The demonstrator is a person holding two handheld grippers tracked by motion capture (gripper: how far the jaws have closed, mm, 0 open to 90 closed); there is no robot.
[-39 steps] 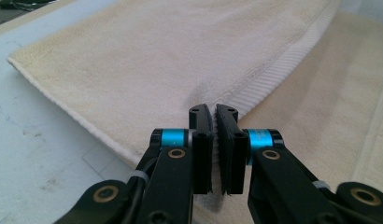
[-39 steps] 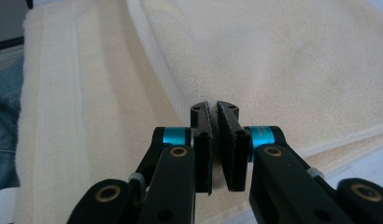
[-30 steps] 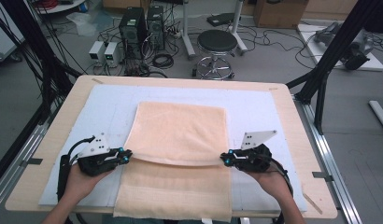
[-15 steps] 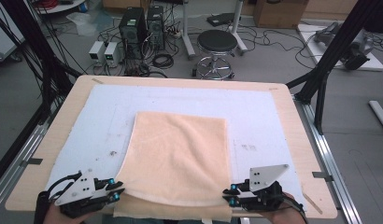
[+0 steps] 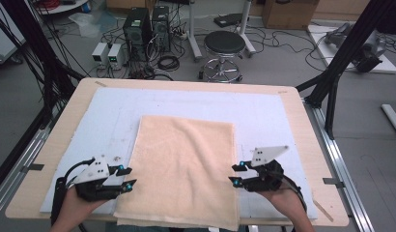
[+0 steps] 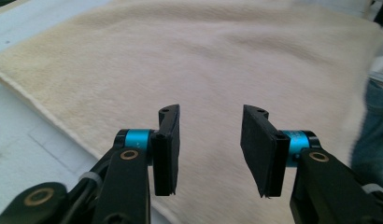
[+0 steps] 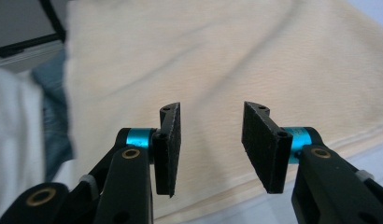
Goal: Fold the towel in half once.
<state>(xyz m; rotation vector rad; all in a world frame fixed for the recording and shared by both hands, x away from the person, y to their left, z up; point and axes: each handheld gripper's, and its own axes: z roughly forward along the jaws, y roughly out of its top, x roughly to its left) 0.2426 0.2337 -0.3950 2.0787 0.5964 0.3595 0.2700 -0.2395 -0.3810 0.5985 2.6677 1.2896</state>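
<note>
Left tool (image 5: 127,177) and right tool (image 5: 235,173) parted, jaws just opened, gripping nothing. Flanking the near side edges of the flat peach terry towel (image 5: 184,169). Spread mid-tabletop (image 5: 56,140) on the pale blue mat (image 5: 273,108).

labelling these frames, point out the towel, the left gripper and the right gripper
towel (image 5: 184,169): high view, middle of the folded cloth
left gripper (image 5: 129,177): high view, midway between its open fingertips
right gripper (image 5: 236,173): high view, midway between its open fingertips

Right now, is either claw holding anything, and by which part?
Nothing held. Left claw and right claw have just been opening, nothing between them; the peach terry towel lies flat.
</note>
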